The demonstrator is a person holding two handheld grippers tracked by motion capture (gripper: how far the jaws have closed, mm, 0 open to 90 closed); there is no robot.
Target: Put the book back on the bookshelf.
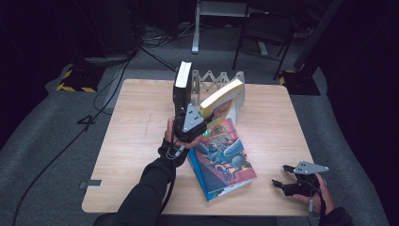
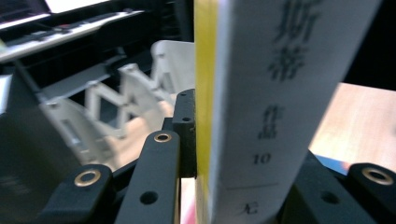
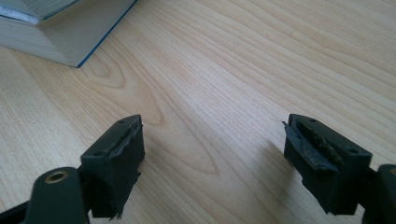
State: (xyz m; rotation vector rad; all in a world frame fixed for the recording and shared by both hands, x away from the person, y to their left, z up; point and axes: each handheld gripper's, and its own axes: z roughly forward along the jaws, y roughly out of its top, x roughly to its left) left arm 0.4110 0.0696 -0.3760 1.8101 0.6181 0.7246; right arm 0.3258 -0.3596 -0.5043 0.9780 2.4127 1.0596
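Note:
My left gripper (image 1: 203, 123) is shut on a yellow-edged white book (image 1: 221, 98), held tilted above the table in front of a white accordion book rack (image 1: 217, 80). In the left gripper view the book's white spine (image 2: 275, 93) with dark characters sits clamped between the jaws, and the rack (image 2: 126, 100) lies behind it. A black book (image 1: 182, 87) stands upright at the rack's left end. A blue illustrated book (image 1: 223, 160) lies flat on the table. My right gripper (image 1: 277, 184) rests open near the table's front right; its fingertips (image 3: 119, 156) hover over bare wood.
The wooden table (image 1: 136, 136) has bare room on its left and right sides. A corner of the blue book (image 3: 70, 28) reaches into the right gripper view at top left. A chair (image 1: 263, 28) and cables on the grey floor (image 1: 56, 127) lie beyond the table.

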